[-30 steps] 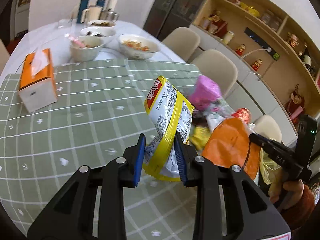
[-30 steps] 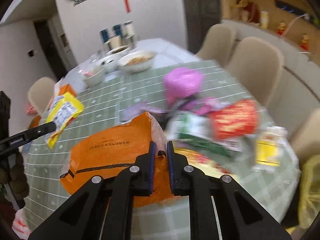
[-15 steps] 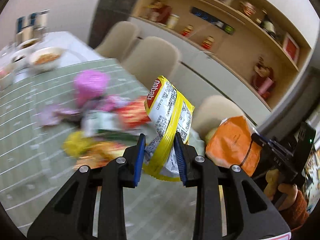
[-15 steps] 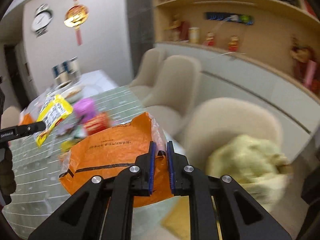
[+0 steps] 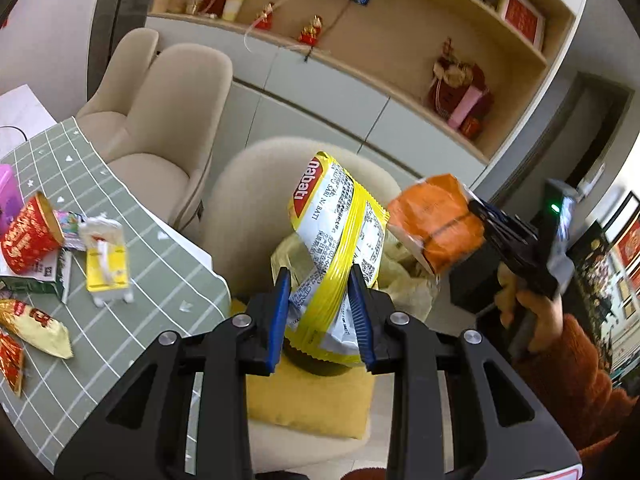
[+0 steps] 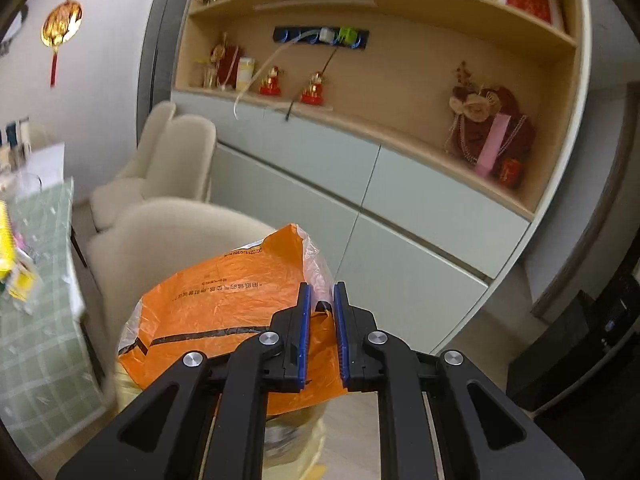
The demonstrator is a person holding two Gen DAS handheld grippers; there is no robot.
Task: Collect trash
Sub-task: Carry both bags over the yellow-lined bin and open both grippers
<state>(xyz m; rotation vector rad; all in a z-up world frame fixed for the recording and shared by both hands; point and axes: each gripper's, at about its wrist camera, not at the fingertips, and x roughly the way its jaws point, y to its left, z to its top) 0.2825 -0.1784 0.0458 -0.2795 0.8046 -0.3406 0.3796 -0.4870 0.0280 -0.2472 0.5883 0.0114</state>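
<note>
**Both grippers carrying trash over the bag**

Table (image 5: 132, 248) w/ leftover wrappers at left. Left gripper (image 5: 322, 312) pinches the yellow packet (image 5: 340, 240) above the yellow bag (image 5: 404, 276); right gripper (image 6: 320, 332), jaws narrow, grips the orange bag (image 6: 224, 304) beside it.

2 grippers: the left gripper (image 5: 320, 300) with 1 yellow wafer packet (image 5: 340, 236), the right gripper (image 6: 320, 312) with 1 orange bag (image 6: 224, 312). 3 beige chairs (image 5: 168, 120), 1 yellow-lined bin (image 5: 400, 276), 1 red cup (image 5: 28, 232), 1 yellow carton (image 5: 108, 268), 1 green-clothed table (image 5: 132, 288).
</note>
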